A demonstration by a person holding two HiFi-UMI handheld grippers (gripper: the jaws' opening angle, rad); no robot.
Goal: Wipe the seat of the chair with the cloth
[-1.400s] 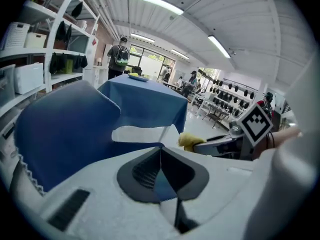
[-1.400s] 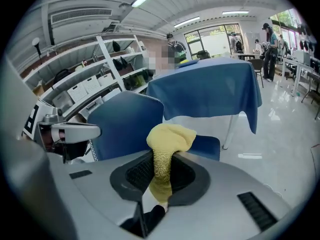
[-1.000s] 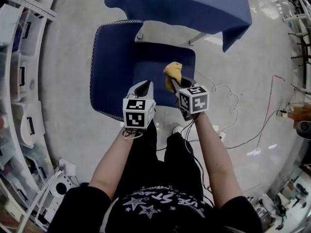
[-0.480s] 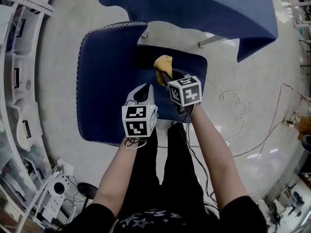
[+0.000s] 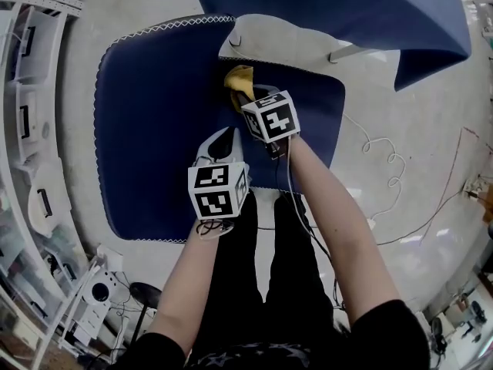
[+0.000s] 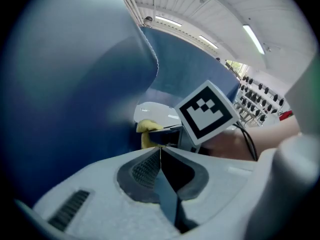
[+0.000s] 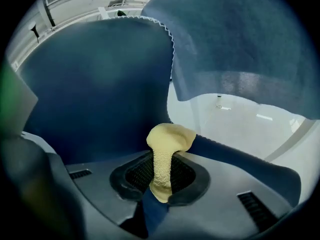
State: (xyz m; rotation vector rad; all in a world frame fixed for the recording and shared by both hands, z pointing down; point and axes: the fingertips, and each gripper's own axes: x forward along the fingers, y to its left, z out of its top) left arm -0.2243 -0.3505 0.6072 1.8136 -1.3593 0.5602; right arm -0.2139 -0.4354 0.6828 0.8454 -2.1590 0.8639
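Observation:
The chair has a dark blue seat [image 5: 312, 110] and a blue backrest [image 5: 154, 122] edged with white stitching. A yellow cloth [image 5: 238, 79] is pinched in my right gripper [image 5: 246, 93], which is shut on it and presses it onto the seat's rear part beside the backrest. In the right gripper view the cloth [image 7: 167, 144] bulges out past the jaws, with the backrest [image 7: 95, 84] behind. My left gripper [image 5: 223, 139] is shut on nothing, over the seat's near edge. In the left gripper view it [image 6: 160, 154] looks toward the cloth [image 6: 146, 129] and the right gripper's marker cube [image 6: 206, 115].
A table draped in a blue cloth [image 5: 347, 6] overhangs the far side of the chair; one of its legs [image 5: 350, 52] stands by the seat. Shelves with bins [image 5: 31, 129] line the left. A white cable [image 5: 385, 160] lies on the floor at right.
My right gripper has carried the cloth across the seat toward the backrest. The left gripper has stayed shut near the seat's front edge. The head view has moved closer over the chair.

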